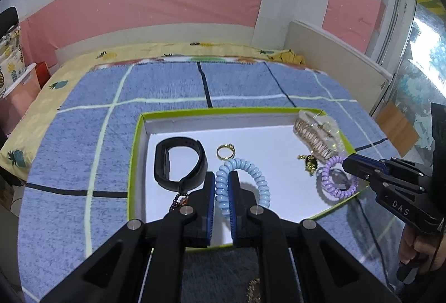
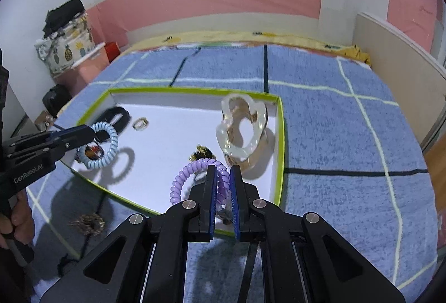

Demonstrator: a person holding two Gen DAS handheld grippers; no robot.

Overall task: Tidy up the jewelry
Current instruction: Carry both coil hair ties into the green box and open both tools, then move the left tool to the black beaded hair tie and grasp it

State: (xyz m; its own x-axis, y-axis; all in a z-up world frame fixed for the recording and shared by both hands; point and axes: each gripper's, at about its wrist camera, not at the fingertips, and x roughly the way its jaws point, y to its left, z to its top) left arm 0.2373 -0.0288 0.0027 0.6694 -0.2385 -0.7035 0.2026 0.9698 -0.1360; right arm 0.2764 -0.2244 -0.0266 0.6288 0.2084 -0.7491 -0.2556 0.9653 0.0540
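While both grippers sit over the tray, each is clamped on a coil tie. Going L to R, left wrist view unless noted:

- Blue plaid blanket point(image 1: 83, 135) covers the bed, yellow pineapple sheet point(image 1: 41, 118) shows at its left edge.
- Green-rimmed tray point(image 1: 133, 163) w/ white floor sits on the blanket.
- Black wristband point(image 1: 178, 160) lies at tray's left, on its side.
- Dark bead string point(image 1: 177, 198) just beside the wristband, near edge, partly hidden behind the left finger.
- Left gripper point(image 1: 221, 185): jaws closed on the blue coil tie point(image 1: 251, 180), pinching its left side; rest of the loop sticks out to the right. Can't tell if the loop is touching the floor; it throws a shadow there.
- Gold ring point(image 1: 225, 151) flat on the tray floor, just beyond the blue coil, apart from it.
- Small gold charm point(image 1: 309, 163) right of centre; detail too small to read.
- Clear/gold hair claw point(image 1: 317, 135) in the far right corner, leaning on the rim.
- Right gripper point(image 2: 223, 185): jaws closed on the purple coil tie point(image 2: 189, 177), near the tray's right edge, charm just behind it.
- Gold chain clump point(image 2: 89, 223) on the blanket outside the tray's near edge, right wrist view.
- Person's hand point(image 1: 423, 250) on the right gripper's handle, far right.
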